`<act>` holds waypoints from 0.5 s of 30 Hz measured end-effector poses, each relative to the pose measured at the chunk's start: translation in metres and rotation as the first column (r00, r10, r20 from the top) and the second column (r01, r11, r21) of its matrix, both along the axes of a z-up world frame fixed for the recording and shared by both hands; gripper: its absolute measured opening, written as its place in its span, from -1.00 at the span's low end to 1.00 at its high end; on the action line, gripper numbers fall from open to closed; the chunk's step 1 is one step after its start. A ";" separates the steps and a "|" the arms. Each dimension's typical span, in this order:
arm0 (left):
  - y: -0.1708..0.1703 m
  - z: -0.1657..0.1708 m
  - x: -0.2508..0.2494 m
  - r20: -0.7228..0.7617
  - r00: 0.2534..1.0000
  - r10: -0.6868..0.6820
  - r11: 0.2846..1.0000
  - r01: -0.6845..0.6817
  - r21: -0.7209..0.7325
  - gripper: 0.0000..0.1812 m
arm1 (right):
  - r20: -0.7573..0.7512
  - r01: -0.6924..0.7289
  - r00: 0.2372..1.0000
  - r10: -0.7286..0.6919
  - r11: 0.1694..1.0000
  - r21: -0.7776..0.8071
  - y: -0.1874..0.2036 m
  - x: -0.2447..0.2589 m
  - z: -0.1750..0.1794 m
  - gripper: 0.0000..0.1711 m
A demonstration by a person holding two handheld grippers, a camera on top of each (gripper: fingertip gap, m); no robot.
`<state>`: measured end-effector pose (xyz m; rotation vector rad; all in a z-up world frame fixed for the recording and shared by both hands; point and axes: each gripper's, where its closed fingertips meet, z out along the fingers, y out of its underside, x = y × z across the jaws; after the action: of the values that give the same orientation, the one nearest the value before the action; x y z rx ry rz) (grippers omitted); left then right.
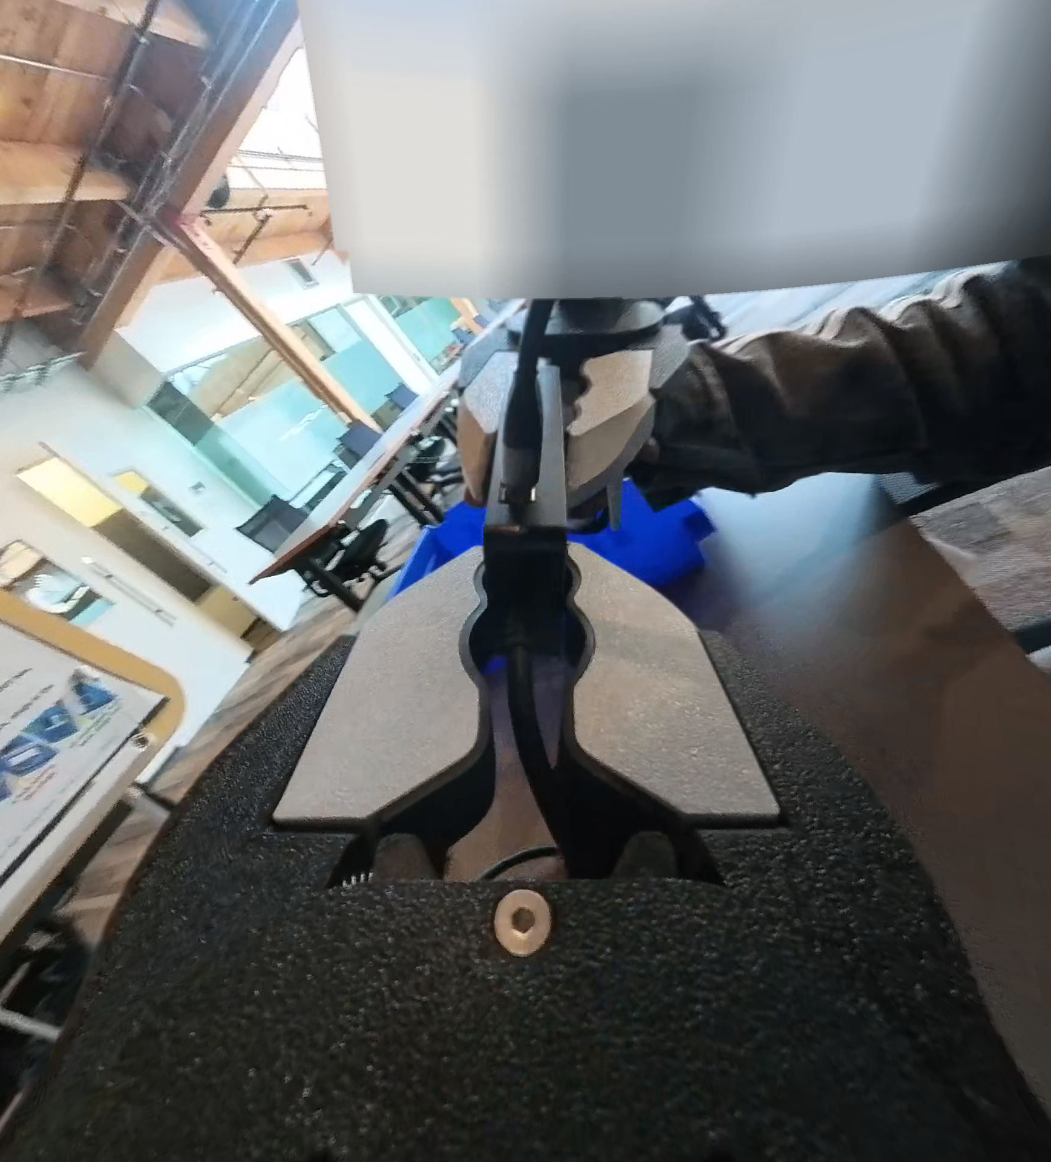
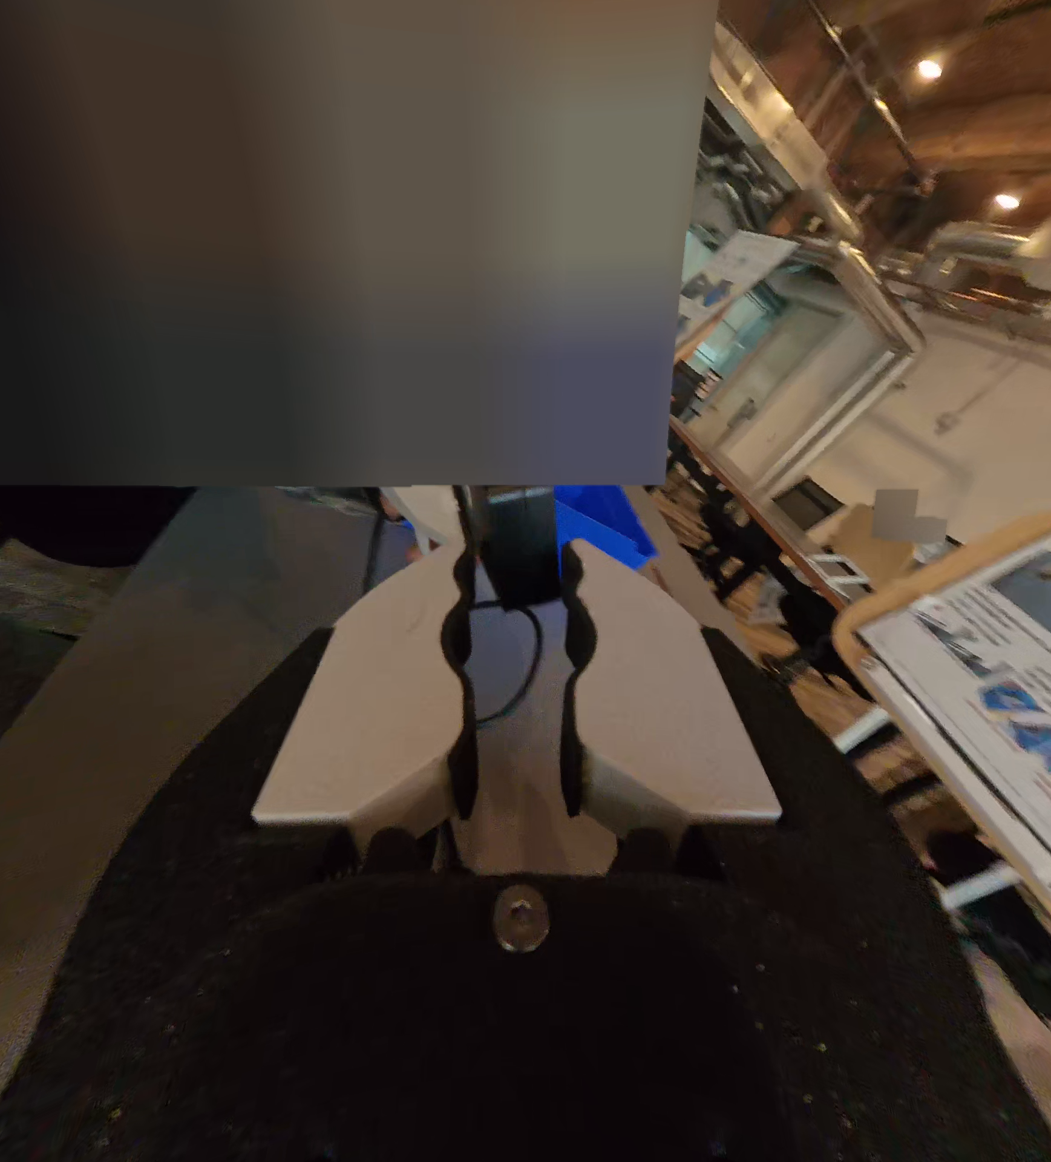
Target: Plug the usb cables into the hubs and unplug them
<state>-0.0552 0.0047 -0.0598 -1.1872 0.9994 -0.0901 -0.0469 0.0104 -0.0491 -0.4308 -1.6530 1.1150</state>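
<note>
My left gripper point(image 1: 526, 559) is shut on a black usb hub point(image 1: 526, 522) and holds it upright above the table. The hub's own lead point(image 1: 529, 723) runs back between the fingers. A black usb cable point(image 1: 513, 434) is plugged into the hub's side. The right gripper's fingers point(image 1: 611, 409) stand on either side of the hub and plug. In the right wrist view my right gripper point(image 2: 515, 553) is open, the hub point(image 2: 519, 566) sits in the gap at its tips, and the cable point(image 2: 466, 509) runs along the left finger.
A blue bin point(image 1: 655, 541) stands on the table point(image 1: 824, 629) behind the hub, and also shows in the right wrist view point(image 2: 598, 522). A person's sleeve point(image 1: 856, 390) reaches in from the right. A poster board point(image 2: 981, 660) stands beside the table. Both grippers' tips are close together, under 4 cm apart.
</note>
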 end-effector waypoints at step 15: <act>0.058 -0.037 -0.100 0.001 0.829 0.560 0.819 -0.554 0.149 -0.80 | 0.546 0.660 0.552 -0.631 0.730 0.176 0.149 0.162 -0.036 -0.73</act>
<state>-0.1550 0.0629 -0.0969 -1.3089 0.6445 0.4706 0.1153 0.1594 -0.0847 -1.4132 -1.7227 0.4546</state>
